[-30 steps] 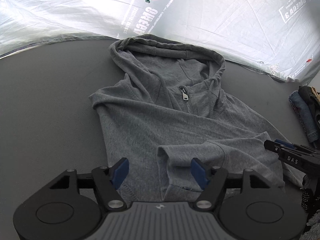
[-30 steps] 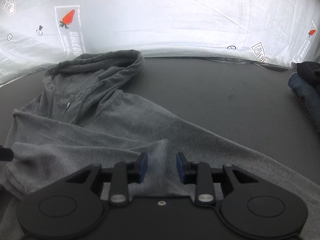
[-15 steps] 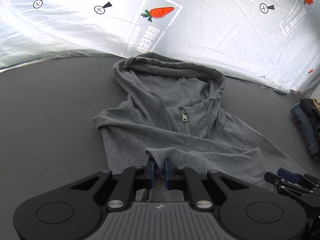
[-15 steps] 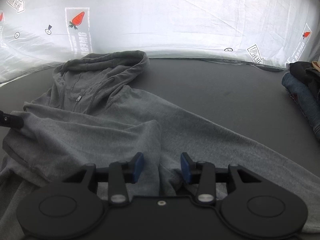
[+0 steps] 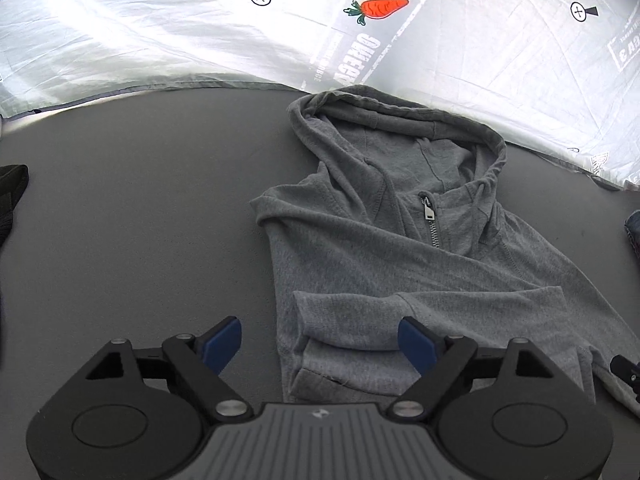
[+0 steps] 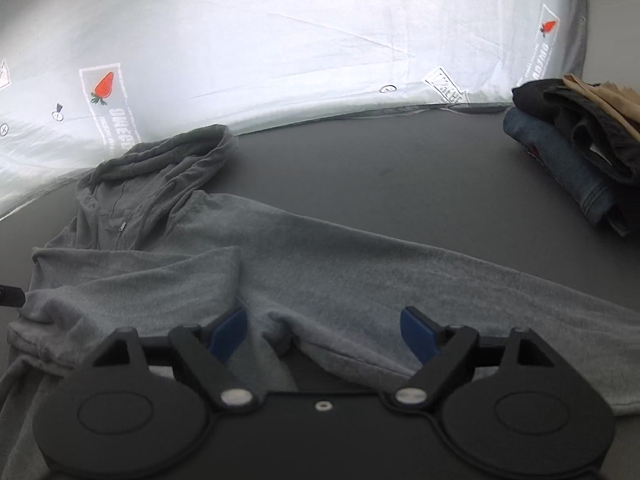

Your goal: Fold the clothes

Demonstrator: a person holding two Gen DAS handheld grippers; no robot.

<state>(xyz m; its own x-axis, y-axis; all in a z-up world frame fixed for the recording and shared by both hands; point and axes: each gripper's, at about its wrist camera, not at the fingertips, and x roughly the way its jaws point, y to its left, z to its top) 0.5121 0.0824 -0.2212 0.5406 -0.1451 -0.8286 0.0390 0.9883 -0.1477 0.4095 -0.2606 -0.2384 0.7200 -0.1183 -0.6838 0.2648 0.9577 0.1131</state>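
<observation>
Two sets of blue-padded tongs, both spread wide and holding nothing: left tongs (image 5: 320, 344) low over the folded-in sleeve, right tongs (image 6: 325, 334) low over the hem where a fold puckered between the pads. Lay flat on the dark grey desk (image 5: 140, 208), front up and hood away: soft grey zip-front hooded sweatshirt (image 5: 400, 248), zipper pull (image 5: 429, 211) closed near the collar. One sleeve already crossed over the chest, cuff (image 5: 548, 300) resting toward the far side; other sleeve (image 6: 440, 264) stretched out long over the bare desk. Judged light, limp, thin knit: bound to sag and crease wherever lifted, not slippery, nothing fragile beyond the metal zipper. Best taken by a doubled edge — cuff, hem corner or shoulder seam — pinching through both layers so the top layer could not slide off alone. Stretched sleeve probably next, gripped near its cuff. No bins or baskets seen; only a stack of folded dark and denim-blue garments (image 6: 572, 148) at the desk's far right edge, and a black cloth (image 5: 12, 196) at the left.
</observation>
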